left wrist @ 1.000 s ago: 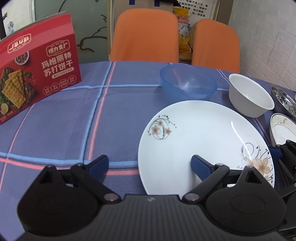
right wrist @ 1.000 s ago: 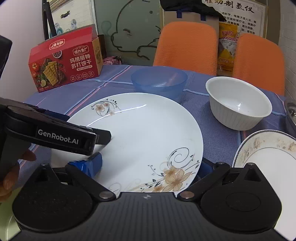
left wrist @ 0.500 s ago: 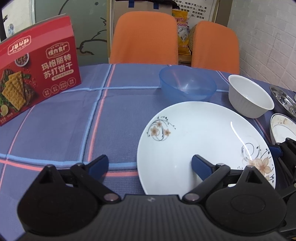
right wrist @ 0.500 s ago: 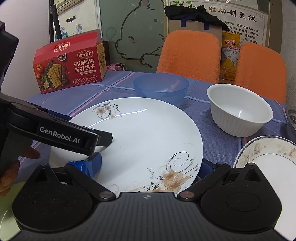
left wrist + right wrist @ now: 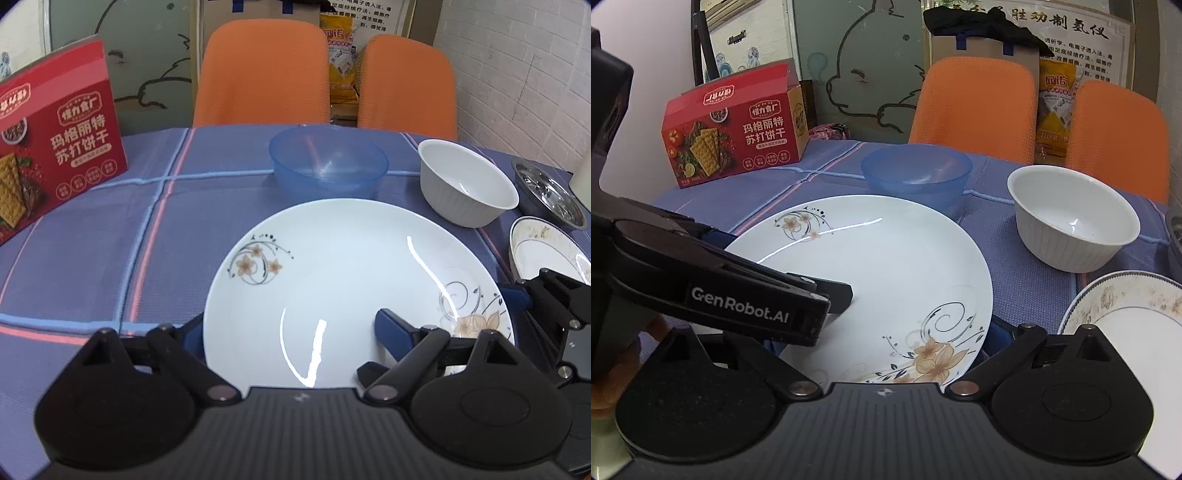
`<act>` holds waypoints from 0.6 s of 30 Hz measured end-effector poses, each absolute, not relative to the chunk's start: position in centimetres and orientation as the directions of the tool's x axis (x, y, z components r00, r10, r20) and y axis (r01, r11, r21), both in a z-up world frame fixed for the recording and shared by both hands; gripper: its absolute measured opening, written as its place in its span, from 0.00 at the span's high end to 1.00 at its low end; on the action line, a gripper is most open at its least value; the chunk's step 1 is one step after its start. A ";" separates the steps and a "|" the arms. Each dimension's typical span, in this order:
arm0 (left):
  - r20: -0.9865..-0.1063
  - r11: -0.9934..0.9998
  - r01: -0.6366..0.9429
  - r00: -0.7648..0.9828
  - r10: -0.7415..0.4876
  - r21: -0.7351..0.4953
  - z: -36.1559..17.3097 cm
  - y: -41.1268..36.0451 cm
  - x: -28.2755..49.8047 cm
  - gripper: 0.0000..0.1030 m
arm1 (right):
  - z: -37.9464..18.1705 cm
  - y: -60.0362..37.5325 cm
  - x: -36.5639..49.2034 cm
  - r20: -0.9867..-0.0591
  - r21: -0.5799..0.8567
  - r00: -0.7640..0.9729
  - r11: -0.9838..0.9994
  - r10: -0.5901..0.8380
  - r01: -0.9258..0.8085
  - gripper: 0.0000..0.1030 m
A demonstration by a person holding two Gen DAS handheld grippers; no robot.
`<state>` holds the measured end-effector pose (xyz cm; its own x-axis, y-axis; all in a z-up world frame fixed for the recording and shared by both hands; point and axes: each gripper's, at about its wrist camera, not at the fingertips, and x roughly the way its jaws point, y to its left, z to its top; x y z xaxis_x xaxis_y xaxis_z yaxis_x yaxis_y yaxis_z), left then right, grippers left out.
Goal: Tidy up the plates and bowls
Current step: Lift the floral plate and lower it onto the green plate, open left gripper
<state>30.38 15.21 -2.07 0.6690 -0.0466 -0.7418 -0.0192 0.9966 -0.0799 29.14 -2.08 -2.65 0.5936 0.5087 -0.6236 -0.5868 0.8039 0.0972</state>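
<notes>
A large white plate (image 5: pixel 332 266) (image 5: pixel 879 266) with flower prints lies on the blue checked cloth. My left gripper (image 5: pixel 288 325) is open and straddles its near left rim. The left finger tip is hidden behind the rim and the right finger reaches over the plate. My right gripper (image 5: pixel 882 336) is open at the near right rim, and its right finger is tucked behind the edge. I cannot tell whether the plate is off the cloth. Behind it stand a blue plastic bowl (image 5: pixel 328 162) (image 5: pixel 916 173) and a white ribbed bowl (image 5: pixel 465 184) (image 5: pixel 1071 221).
A small gold-patterned plate (image 5: pixel 543 247) (image 5: pixel 1126 314) lies at the right, with a steel dish (image 5: pixel 546 192) beyond it. A red cracker box (image 5: pixel 51 155) (image 5: pixel 735 125) stands at the back left. Two orange chairs (image 5: pixel 258 74) stand behind the table.
My left gripper has shifted right, so the plate's rim now covers its left finger tip. The right gripper has barely moved. Both finger gaps are unchanged.
</notes>
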 end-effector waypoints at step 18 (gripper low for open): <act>-0.658 0.998 0.015 0.751 -0.052 -0.062 4.8 13.9 23.6 0.15 | 3.4 -3.2 22.9 -0.531 0.084 0.677 0.827 0.510 -0.556 0.14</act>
<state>23.59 13.89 4.79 0.7512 -0.0523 -0.6580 0.0152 0.9980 -0.0620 22.92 -3.21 3.44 0.6769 0.5097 -0.5310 -0.5563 0.8267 0.0844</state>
